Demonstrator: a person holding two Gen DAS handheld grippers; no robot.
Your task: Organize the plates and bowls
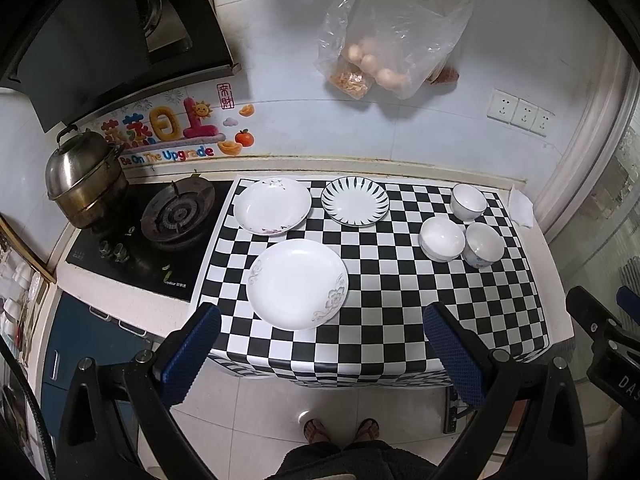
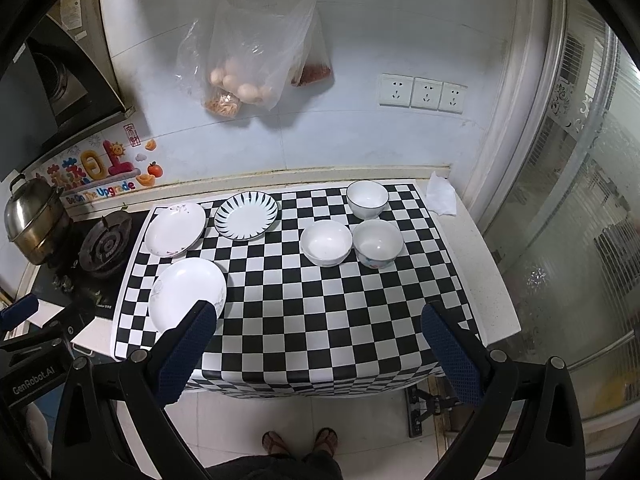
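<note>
Both claws are held above the near edge of the tabletop (image 1: 400, 300), which is covered by a checkered mat. The left claw (image 1: 322, 354) is spread wide and holds nothing; the right claw (image 2: 320, 354) is likewise wide and empty. Three plates are laid on the left: a large white plate (image 1: 297, 284) nearest, a second white plate (image 1: 272, 206) behind it, and a striped plate (image 1: 355, 201) (dark rays on its rim) beside that. Three bowls (image 2: 352, 224) are grouped near the right rear, well apart from the plates.
</note>
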